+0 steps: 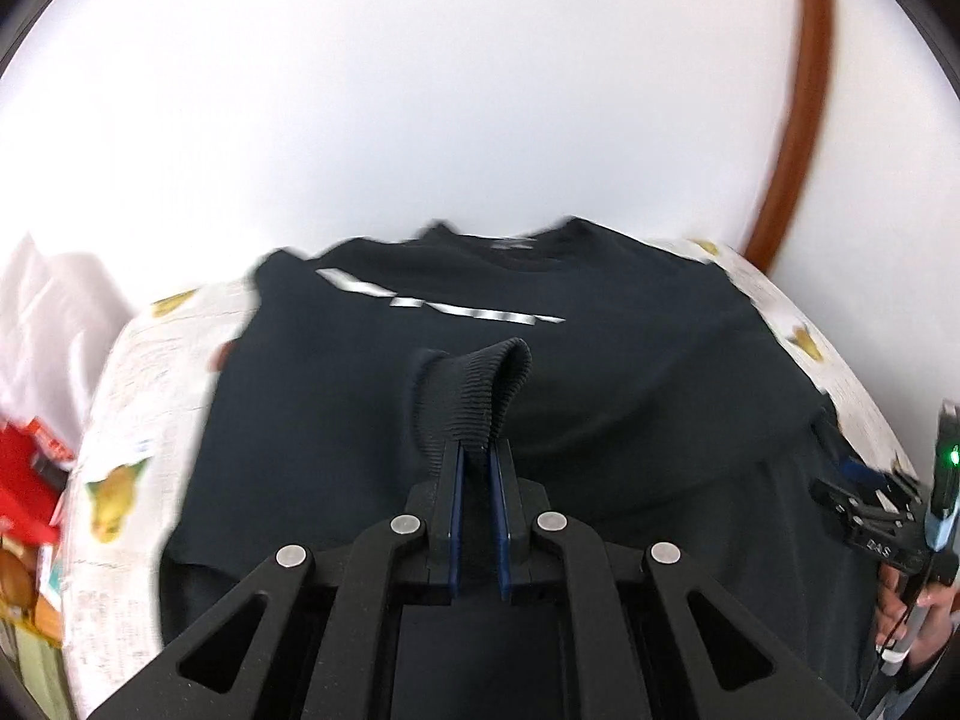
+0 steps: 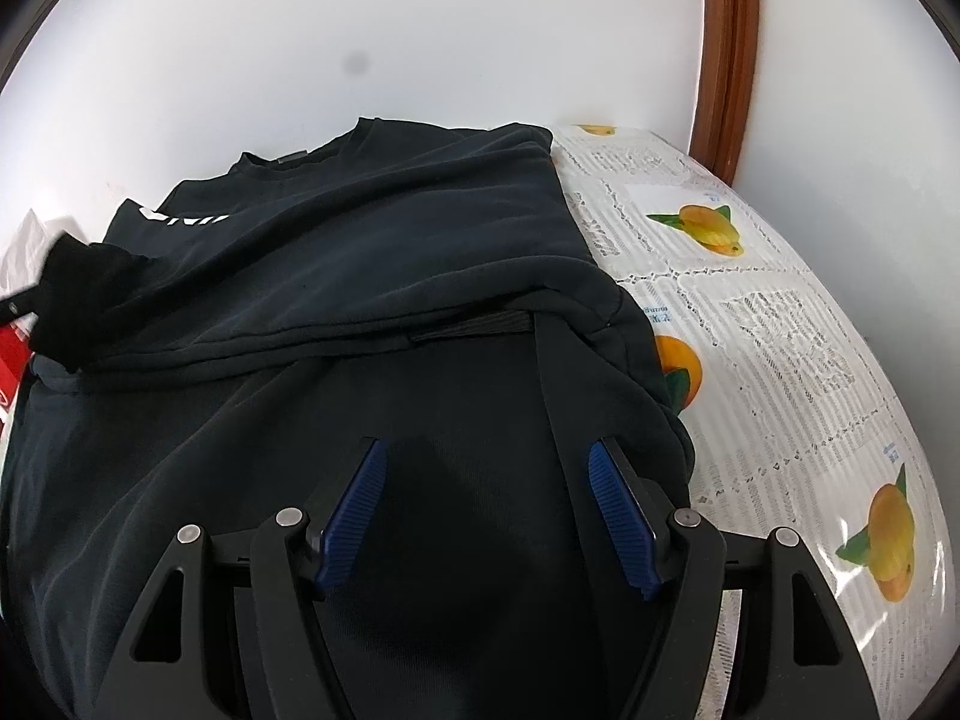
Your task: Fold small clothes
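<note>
Black sweatshirt (image 2: 360, 276), fruit-print tablecloth (image 2: 780, 330)

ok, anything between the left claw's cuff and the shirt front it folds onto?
Nothing visible. The left claw is shut on the ribbed cuff, and the sweatshirt ahead lies bare up to its white print.

Sweatshirt (image 2: 336, 276) spread on table cover (image 2: 780, 324), collar toward the wall (image 2: 360, 30), right sleeve folded across the body. Ribbed cuff (image 1: 480, 396) lifted above the chest between left gripper (image 1: 478, 462) pads. Right gripper (image 2: 486, 480) over the lower hem, table cover bare at right.
</note>
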Action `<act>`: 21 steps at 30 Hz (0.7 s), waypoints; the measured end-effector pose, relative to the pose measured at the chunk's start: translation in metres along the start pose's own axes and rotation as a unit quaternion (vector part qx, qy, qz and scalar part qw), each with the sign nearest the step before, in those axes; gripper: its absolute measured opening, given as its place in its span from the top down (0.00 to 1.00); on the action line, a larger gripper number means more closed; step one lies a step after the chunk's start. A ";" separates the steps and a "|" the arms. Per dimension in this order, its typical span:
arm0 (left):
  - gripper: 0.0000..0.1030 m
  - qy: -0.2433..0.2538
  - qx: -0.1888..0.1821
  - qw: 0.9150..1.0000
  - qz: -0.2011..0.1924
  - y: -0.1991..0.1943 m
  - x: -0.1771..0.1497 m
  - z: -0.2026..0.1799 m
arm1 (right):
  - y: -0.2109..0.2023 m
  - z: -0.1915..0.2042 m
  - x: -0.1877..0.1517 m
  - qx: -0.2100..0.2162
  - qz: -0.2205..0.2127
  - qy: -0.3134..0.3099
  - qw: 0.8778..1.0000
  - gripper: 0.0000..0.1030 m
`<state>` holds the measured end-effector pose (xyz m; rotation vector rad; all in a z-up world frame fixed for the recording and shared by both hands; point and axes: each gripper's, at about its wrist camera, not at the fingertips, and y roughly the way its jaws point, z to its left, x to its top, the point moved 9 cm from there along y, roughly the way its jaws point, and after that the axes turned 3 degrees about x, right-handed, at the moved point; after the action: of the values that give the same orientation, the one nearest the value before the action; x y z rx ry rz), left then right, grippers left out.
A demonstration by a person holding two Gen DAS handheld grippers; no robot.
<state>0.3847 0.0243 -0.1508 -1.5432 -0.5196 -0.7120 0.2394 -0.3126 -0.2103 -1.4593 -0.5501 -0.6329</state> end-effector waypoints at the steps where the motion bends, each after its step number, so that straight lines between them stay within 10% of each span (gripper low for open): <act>1: 0.92 -0.008 0.009 1.000 0.000 0.000 0.001 0.016 | 0.000 0.000 0.000 -0.001 0.001 -0.001 1.000 0.32; 11: 0.81 -0.126 0.015 0.990 0.054 0.020 -0.037 0.121 | -0.029 0.003 0.017 -0.058 -0.012 -0.054 0.997 0.32; 14: 0.62 -0.152 -0.011 0.987 0.046 0.020 -0.038 0.129 | -0.037 0.008 0.026 -0.068 -0.020 -0.070 0.995 0.32; 21: 0.58 -0.132 -0.043 0.989 0.043 0.035 -0.022 0.113 | -0.041 0.029 0.039 -0.061 -0.030 -0.085 0.994 0.32</act>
<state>0.4084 0.1342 -0.1926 -1.7411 -0.6213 -0.4708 0.2410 -0.2858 -0.1523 -1.6277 -0.7007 -0.6011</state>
